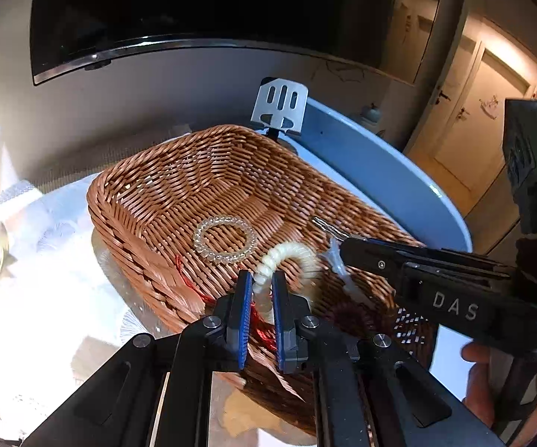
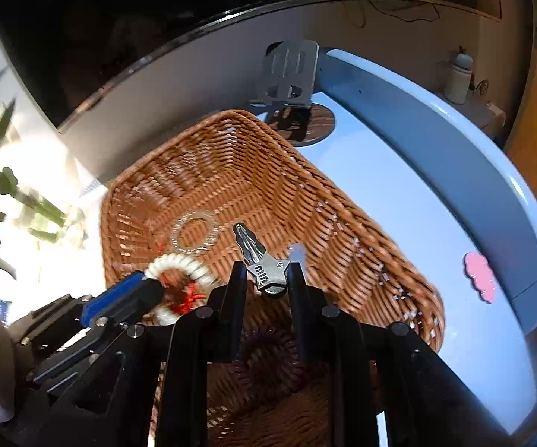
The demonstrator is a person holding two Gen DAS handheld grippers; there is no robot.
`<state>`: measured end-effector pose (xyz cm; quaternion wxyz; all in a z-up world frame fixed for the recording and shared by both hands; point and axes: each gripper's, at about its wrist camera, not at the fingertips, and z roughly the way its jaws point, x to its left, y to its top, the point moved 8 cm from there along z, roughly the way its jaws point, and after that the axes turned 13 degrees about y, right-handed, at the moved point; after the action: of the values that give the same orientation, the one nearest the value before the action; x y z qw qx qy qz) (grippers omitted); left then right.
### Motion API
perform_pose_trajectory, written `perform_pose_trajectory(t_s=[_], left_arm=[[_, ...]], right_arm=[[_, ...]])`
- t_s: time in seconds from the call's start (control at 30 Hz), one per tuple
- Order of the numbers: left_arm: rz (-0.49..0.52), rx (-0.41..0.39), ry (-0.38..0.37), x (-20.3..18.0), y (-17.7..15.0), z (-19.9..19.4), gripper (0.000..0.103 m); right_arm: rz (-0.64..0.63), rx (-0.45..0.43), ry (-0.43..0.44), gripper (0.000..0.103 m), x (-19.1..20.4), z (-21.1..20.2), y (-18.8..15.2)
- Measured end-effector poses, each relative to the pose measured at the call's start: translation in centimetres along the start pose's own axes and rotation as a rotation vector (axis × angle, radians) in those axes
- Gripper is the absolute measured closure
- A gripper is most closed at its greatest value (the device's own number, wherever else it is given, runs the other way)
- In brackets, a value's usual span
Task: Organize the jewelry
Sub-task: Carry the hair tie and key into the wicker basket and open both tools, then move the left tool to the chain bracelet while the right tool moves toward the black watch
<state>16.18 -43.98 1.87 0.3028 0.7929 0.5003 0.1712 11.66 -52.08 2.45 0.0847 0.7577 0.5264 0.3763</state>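
A brown wicker basket (image 1: 149,223) (image 2: 343,223) fills both views. My left gripper (image 1: 261,275) is shut on a white spiral hair tie (image 1: 290,253) and holds it over the basket's near side; red thread (image 1: 261,331) hangs just below the tie. From the right comes my right gripper (image 1: 343,247) (image 2: 266,268), shut on a silver star-shaped hair clip (image 2: 268,273) above the basket. A clear spiral hair tie (image 1: 225,238) (image 2: 193,232) lies on the basket floor. A dark maroon spiral tie (image 2: 268,365) lies under my right gripper. In the right wrist view the left gripper (image 2: 141,279) and the white tie (image 2: 179,262) are at the left.
The basket stands on a pale blue round table with a raised rim (image 2: 454,141). A metal stand (image 1: 281,106) is behind the basket. A pink cloud-shaped piece (image 2: 479,275) lies on the table at the right. A dark screen (image 1: 193,7) hangs on the wall; a plant (image 2: 0,178) is at the left.
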Motion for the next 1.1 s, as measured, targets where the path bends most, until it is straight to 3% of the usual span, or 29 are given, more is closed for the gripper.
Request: perform_pose_trajectory(t_s=[0.13, 0.23, 0.5, 0.73, 0.97, 1.1], left_arm=[[-0.01, -0.033, -0.03, 0.4, 0.1, -1.6, 0.086], [-0.028, -0.048, -0.04, 0.7, 0.2, -3.0, 0.065], [-0.054, -0.132, -0.028, 3.2, -0.9, -9.7, 0.064], [-0.127, -0.201, 0.054, 8.3, -2.8, -15.2, 0.064], [-0.238, -0.26, 0.173, 16.1, -6.1, -20.2, 0.064], [-0.305, -0.277, 0.221, 20.8, -8.1, -22.1, 0.063]], right_arm=[[0.033, -0.032, 0.071, 0.078, 0.4, -1.2, -0.1], [0.02, -0.05, 0.067, 0.076, 1.0, -2.2, -0.3], [-0.052, -0.083, 0.107, 0.075, 5.1, -4.8, -1.6], [-0.138, -0.101, 0.158, 0.074, 11.0, -5.9, -4.7], [-0.26, -0.107, 0.205, 0.068, 16.7, -3.8, -9.9], [-0.295, -0.038, 0.205, 0.067, 17.9, -0.2, -13.1]])
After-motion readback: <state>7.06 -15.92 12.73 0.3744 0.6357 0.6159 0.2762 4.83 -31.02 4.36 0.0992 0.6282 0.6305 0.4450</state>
